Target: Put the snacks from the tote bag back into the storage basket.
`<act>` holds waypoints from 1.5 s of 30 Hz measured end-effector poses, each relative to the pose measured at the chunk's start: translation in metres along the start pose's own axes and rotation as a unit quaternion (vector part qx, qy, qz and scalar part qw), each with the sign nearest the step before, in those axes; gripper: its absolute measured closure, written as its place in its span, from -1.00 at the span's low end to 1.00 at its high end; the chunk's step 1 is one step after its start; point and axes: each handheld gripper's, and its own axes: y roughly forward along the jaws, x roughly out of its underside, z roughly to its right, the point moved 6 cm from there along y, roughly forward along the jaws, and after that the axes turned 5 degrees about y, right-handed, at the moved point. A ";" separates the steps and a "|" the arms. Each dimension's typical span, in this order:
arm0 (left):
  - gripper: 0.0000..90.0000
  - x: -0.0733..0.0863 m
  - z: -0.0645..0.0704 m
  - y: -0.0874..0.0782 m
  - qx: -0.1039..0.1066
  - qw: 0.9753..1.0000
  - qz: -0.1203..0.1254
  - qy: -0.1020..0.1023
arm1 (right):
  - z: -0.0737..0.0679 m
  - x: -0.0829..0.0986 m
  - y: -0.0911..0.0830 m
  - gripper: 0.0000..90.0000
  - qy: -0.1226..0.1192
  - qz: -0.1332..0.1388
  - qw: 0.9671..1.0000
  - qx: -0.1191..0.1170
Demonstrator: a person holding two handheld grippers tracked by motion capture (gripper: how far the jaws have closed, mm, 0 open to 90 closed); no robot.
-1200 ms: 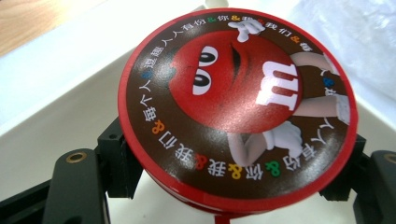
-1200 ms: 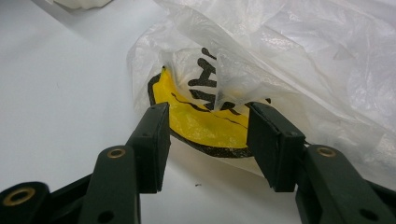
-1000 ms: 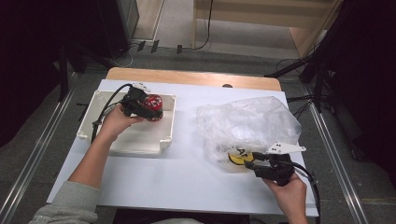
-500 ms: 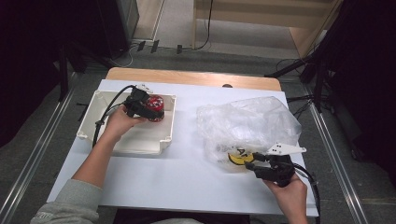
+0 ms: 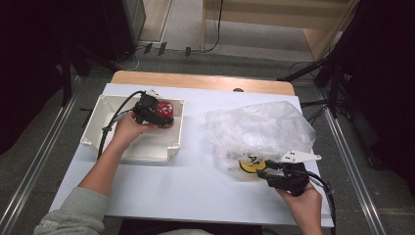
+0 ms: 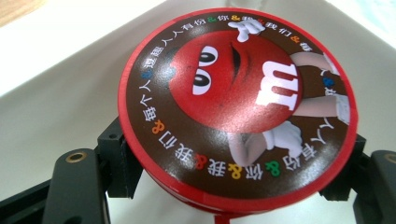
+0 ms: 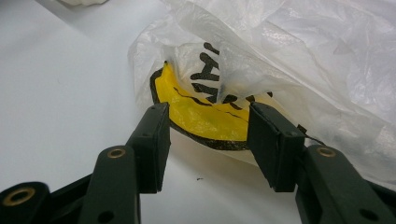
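- High view: the left gripper is seen left of centre in the frame, held by the person's left hand over the white tray; a round red tin is clamped at its tip, within the upper right part of the tray
- High view: the tray rests on the white table, with a black cable looping from the gripper across the tray's left side
- High view: at the lower right, the right gripper is held by the right hand, its tip pointing left at the lower edge of a crumpled clear plastic bag; a yellow item is seen through the bag just beside the tip
- Left gripper view: the red tin takes up the centre of the frame, its lid printed with a red cartoon face and a ring of characters; the jaws are pressed against its rim at lower left and lower right, opened as wide as the tin itself
- Left gripper view: the pale floor of the tray is seen behind the tin; whether the tin touches it cannot be told
- Right gripper view: the jaws stand apart with nothing gripped, the yellow item with black lettering lying just beyond them under the plastic bag, which fills the upper right; the pads appear close to the bag's edge, possibly touching
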 end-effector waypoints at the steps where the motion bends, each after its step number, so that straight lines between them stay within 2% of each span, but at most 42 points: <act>1: -0.42 0.000 0.000 0.000 0.000 1.000 0.001 0.000 | 0.000 0.000 0.000 0.13 0.000 0.000 1.000 0.000; 4: -0.42 0.000 -0.001 0.002 -0.008 1.000 0.000 0.003 | 0.000 0.000 0.000 0.13 0.000 -0.002 1.000 0.000; 6: -0.42 0.000 -0.001 0.003 -0.008 1.000 0.003 -0.001 | 0.000 0.000 0.000 0.13 -0.001 -0.001 1.000 0.000; 13: -0.42 0.001 0.000 0.006 -0.013 1.000 0.000 0.005 | 0.000 0.000 0.000 0.13 0.000 -0.001 1.000 -0.001; 21: -0.42 0.005 0.002 0.013 -0.021 1.000 0.002 0.022 | 0.000 0.000 0.000 0.13 0.000 -0.001 1.000 0.000; 25: -0.42 0.006 0.002 0.014 -0.019 1.000 0.011 0.016 | 0.000 0.000 0.000 0.13 -0.002 -0.001 1.000 -0.001; 28: -0.43 0.008 0.002 0.014 -0.017 1.000 0.011 0.017 | 0.000 0.000 0.001 0.13 -0.001 -0.001 1.000 -0.001; 29: -0.43 0.008 0.003 0.014 -0.020 0.999 0.008 0.024 | 0.000 0.000 0.001 0.13 0.001 -0.001 1.000 -0.002; 31: -0.46 0.007 0.004 0.013 -0.010 1.000 0.008 0.020 | 0.000 -0.001 0.002 0.13 0.002 -0.001 1.000 -0.003; 32: -0.55 0.007 0.005 0.013 -0.002 1.000 0.009 0.016 | 0.000 -0.001 0.002 0.13 0.002 -0.001 1.000 -0.003; 35: -0.70 0.007 0.006 0.007 0.009 1.000 0.002 0.015 | 0.000 -0.001 0.002 0.13 0.001 0.000 1.000 -0.003; 38: -0.76 0.006 0.004 -0.003 0.011 1.000 0.006 0.007 | 0.001 -0.001 0.001 0.13 0.001 0.000 1.000 -0.002; 42: -0.74 0.009 -0.001 -0.016 0.018 1.000 0.013 -0.008 | 0.001 -0.002 0.002 0.13 0.001 0.001 1.000 -0.003; 45: -0.72 0.011 0.000 -0.021 0.022 1.000 0.007 -0.002 | 0.002 -0.002 0.002 0.13 0.000 0.002 1.000 -0.004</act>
